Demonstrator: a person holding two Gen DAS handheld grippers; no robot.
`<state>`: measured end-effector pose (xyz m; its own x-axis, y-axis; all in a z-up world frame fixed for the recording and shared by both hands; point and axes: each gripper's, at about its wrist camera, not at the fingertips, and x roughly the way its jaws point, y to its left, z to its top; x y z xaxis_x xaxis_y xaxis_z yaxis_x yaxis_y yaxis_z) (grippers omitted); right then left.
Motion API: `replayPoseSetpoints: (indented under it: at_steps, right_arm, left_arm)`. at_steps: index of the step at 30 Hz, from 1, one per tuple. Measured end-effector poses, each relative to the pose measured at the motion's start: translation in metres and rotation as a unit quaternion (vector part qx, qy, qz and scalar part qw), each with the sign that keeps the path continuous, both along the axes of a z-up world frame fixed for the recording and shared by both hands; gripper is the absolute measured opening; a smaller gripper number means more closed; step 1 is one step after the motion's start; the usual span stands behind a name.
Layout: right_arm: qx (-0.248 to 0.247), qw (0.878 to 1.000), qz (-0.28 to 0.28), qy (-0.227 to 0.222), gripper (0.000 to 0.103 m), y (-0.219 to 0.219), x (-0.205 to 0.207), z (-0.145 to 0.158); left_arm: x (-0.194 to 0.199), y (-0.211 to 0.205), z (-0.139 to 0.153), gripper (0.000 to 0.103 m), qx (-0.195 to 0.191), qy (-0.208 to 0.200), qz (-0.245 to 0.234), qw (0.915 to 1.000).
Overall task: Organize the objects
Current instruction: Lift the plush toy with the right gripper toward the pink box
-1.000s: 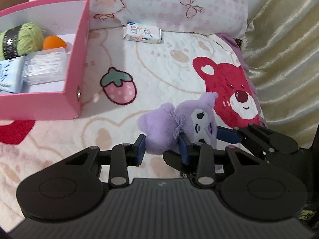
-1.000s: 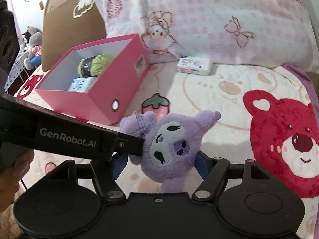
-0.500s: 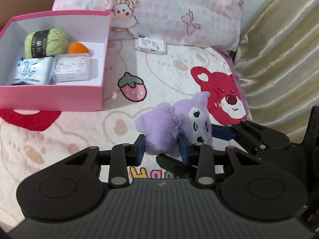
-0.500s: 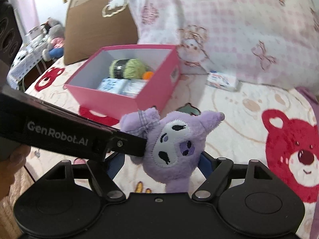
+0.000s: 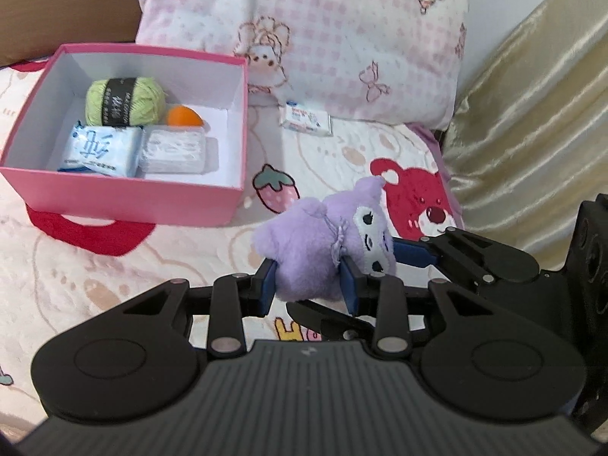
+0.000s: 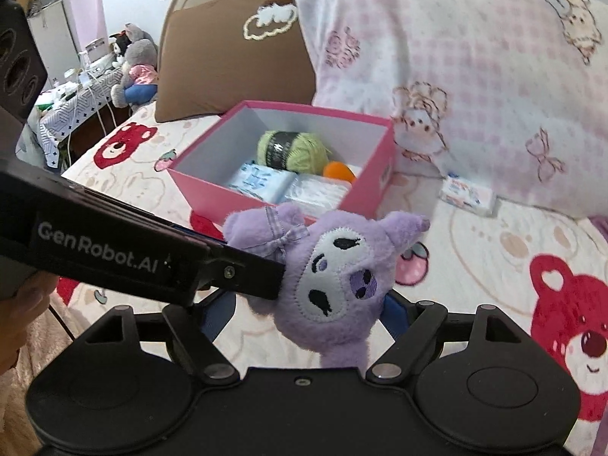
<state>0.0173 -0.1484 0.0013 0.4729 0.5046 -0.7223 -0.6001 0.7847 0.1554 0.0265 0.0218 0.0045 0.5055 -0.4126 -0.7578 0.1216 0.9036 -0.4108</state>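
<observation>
A purple plush toy hangs above the bear-print blanket. My left gripper is shut on its body from both sides. In the right wrist view the toy's face is turned toward the camera, and the left gripper's black finger reaches in from the left. My right gripper stands open around the toy's lower part; its left pad is clear of the plush. An open pink box lies to the left, holding green yarn, an orange thing and two packs.
A small tissue pack lies on the blanket by the pink checked pillow. A brown pillow leans behind the box. Gold fabric lines the right side. A cluttered side table stands beyond the bed's left edge.
Both grippers have risen with the plush toy, so the box's inside shows from higher up. The right gripper's jaws have spread wider around the toy.
</observation>
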Motion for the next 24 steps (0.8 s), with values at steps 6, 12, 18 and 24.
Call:
replayPoseSetpoints:
  at_steps: [6, 12, 18, 24]
  right_arm:
    - [0.043, 0.999, -0.016, 0.017, 0.084, 0.016, 0.014, 0.020]
    - [0.023, 0.999, 0.007, -0.021, 0.083, 0.048, 0.028, 0.040]
    - [-0.015, 0.999, 0.026, -0.034, 0.082, 0.078, 0.054, 0.050]
    - [-0.073, 0.995, 0.061, -0.039, 0.082, 0.115, 0.084, 0.054]
  left_arm:
    - [0.000, 0.022, 0.024, 0.033, 0.004, -0.037, 0.012, 0.9992]
    - [0.011, 0.051, 0.040, 0.033, -0.004, -0.063, 0.027, 0.9976]
    - [0.036, 0.078, 0.040, 0.033, -0.029, -0.053, 0.039, 0.9974]
    - [0.062, 0.108, 0.032, 0.033, -0.071, -0.047, 0.062, 0.9944]
